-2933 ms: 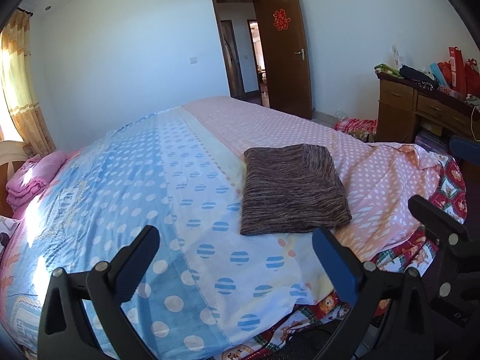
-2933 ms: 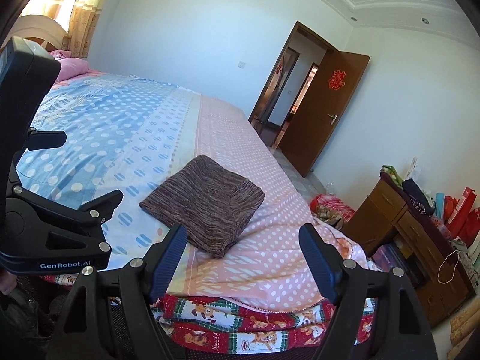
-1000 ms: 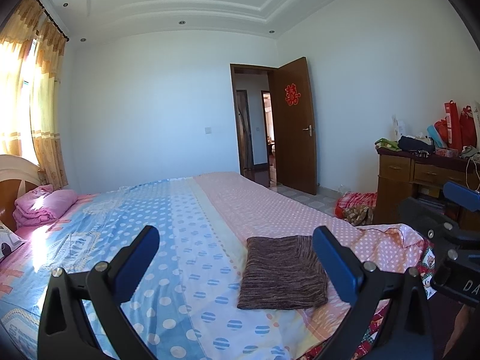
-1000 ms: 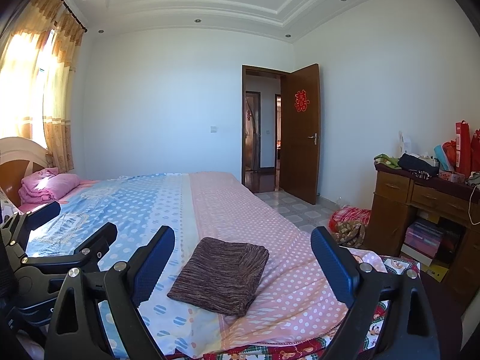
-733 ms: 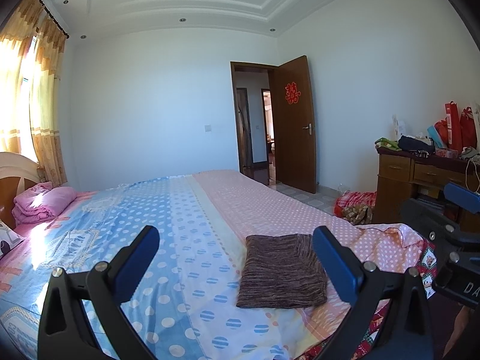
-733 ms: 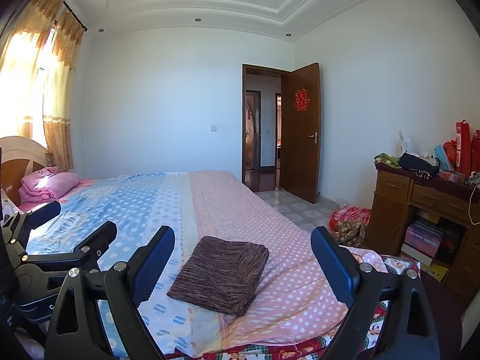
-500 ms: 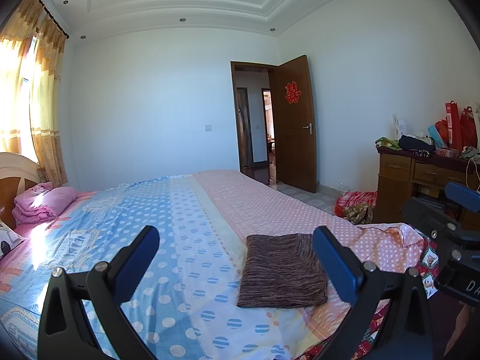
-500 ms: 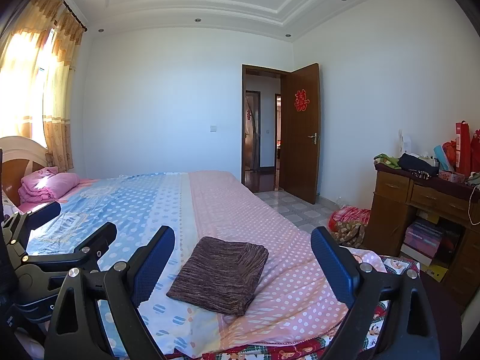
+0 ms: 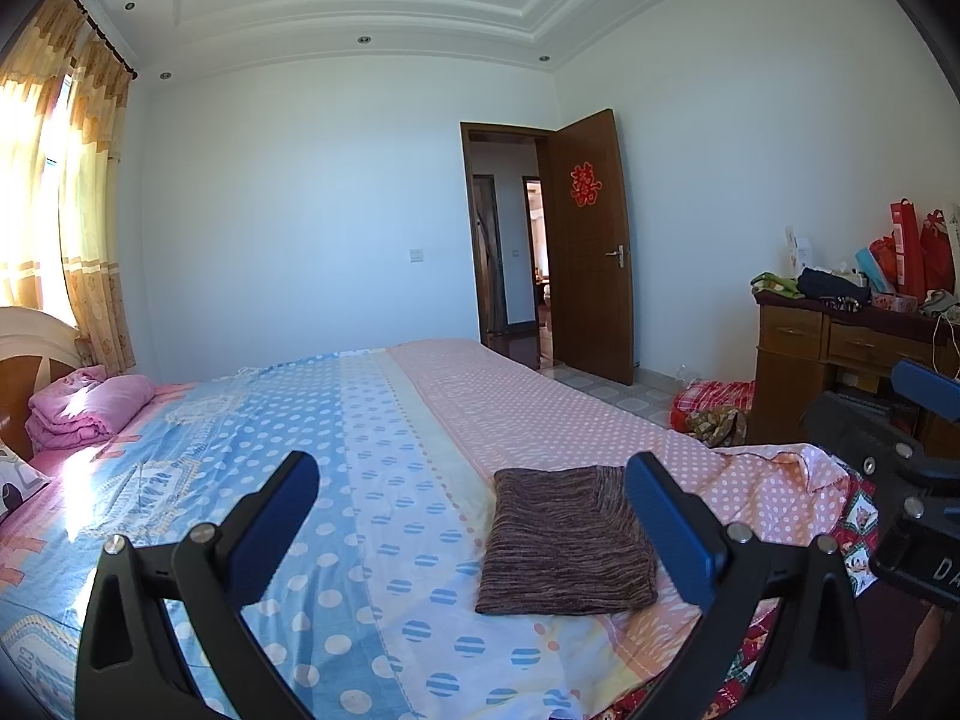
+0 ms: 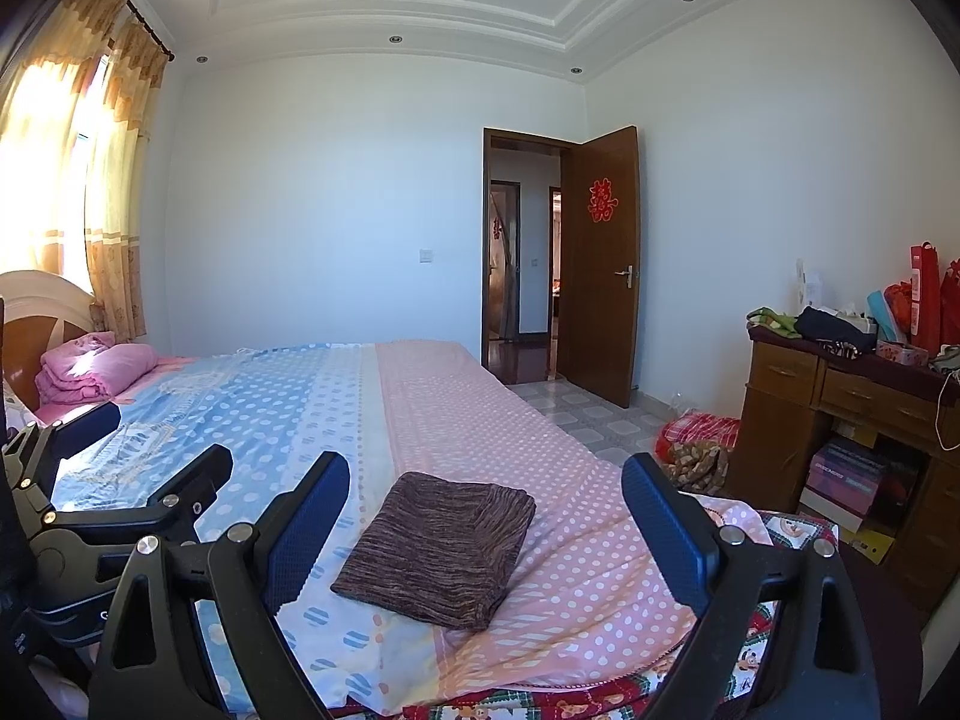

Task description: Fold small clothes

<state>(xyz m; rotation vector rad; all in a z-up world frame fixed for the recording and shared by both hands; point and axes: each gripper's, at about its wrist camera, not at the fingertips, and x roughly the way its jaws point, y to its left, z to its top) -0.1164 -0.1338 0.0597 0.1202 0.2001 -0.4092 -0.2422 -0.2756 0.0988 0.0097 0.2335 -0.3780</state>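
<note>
A brown striped knit garment (image 9: 564,540) lies folded into a flat rectangle on the bed (image 9: 372,456), near its foot edge; it also shows in the right wrist view (image 10: 444,546). My left gripper (image 9: 468,516) is open and empty, held back from the bed's edge, to the left of the garment. My right gripper (image 10: 486,516) is open and empty, level with the garment and short of it. The left gripper's body shows at the left of the right wrist view (image 10: 120,510); the right gripper's body shows at the right of the left wrist view (image 9: 900,468).
The bed has a blue and pink dotted sheet (image 10: 480,420). A pink folded blanket (image 9: 84,402) lies by the headboard. A wooden dresser (image 10: 852,420) with bags and clutter stands at the right. A red bundle (image 10: 696,438) lies on the floor. An open door (image 10: 600,264) is at the back.
Over the last second almost nothing has moved. Since 2.9 s ago both grippers have tilted up and drawn back from the garment, still open.
</note>
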